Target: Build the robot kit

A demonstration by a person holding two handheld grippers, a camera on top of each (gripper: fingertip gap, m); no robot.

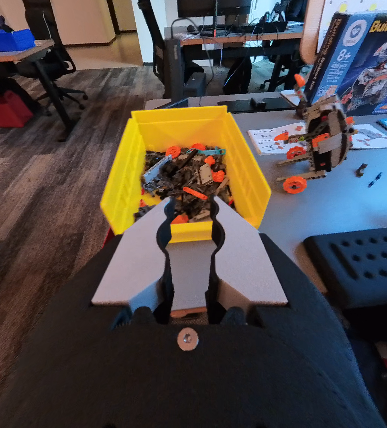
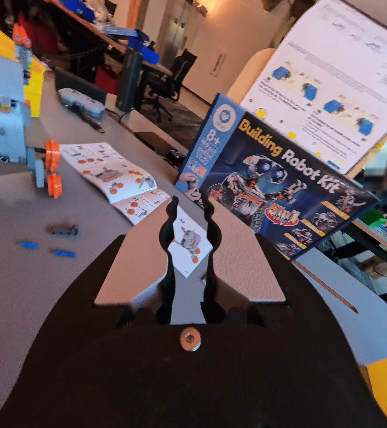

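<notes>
My left gripper [image 1: 191, 201] is open and empty, its tips over the near end of a yellow bin [image 1: 123, 176] full of black, grey and orange building parts [image 1: 183, 176]. A half-built grey and orange model [image 1: 322, 148] stands on the grey table [image 1: 326, 208] to the bin's right; it also shows in the right wrist view [image 2: 5, 111]. My right gripper [image 2: 191, 201] is open and empty above an open instruction booklet [image 2: 118, 176], pointing toward the kit box [image 2: 269, 180]. Two blue pins [image 2: 46, 249] and a dark part [image 2: 64, 230] lie loose on the table to its left.
A black perforated pad [image 1: 361, 261] lies at the table's right. An instruction booklet [image 1: 271, 139] lies behind the model. A large printed sheet [image 2: 338, 81] leans behind the kit box. Office chairs [image 1: 56, 69] and desks [image 1: 234, 37] stand beyond the table's far edge. A grey device [image 2: 81, 103] lies farther back. One gripper's finger ends stand about 55 centimeters off the other's.
</notes>
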